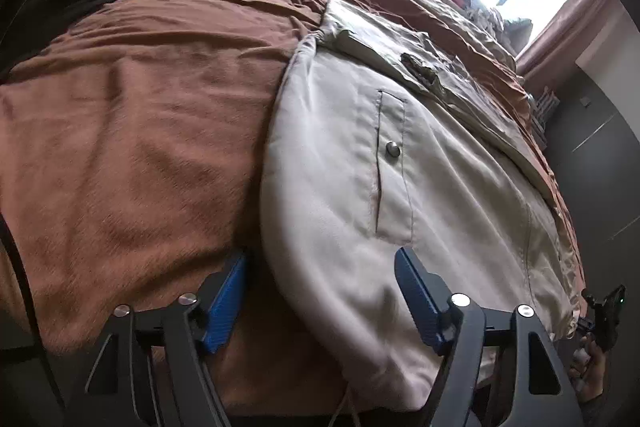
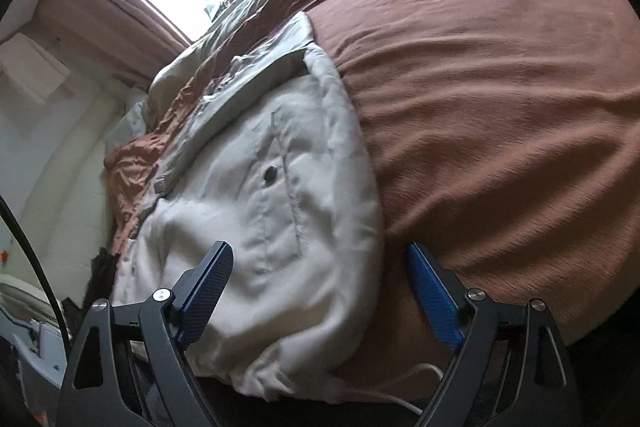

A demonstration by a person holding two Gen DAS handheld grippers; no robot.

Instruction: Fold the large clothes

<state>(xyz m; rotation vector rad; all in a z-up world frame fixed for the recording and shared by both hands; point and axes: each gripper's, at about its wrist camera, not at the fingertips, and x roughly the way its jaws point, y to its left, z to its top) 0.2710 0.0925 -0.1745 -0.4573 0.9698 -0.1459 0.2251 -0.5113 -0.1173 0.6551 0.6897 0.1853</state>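
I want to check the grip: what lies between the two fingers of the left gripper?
In the left wrist view, the left gripper is open; the jacket's rounded edge and brown blanket lie between its fingers.

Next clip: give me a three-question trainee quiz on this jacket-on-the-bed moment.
1. True or false: the left gripper is shut on the beige jacket.
2. What covers the bed? A) brown blanket B) white sheet C) blue quilt
3. Fill in: the pocket flap fastens with a metal ____.

Key: 1 false, both it and the right gripper stand open; 2 A; 3 snap.
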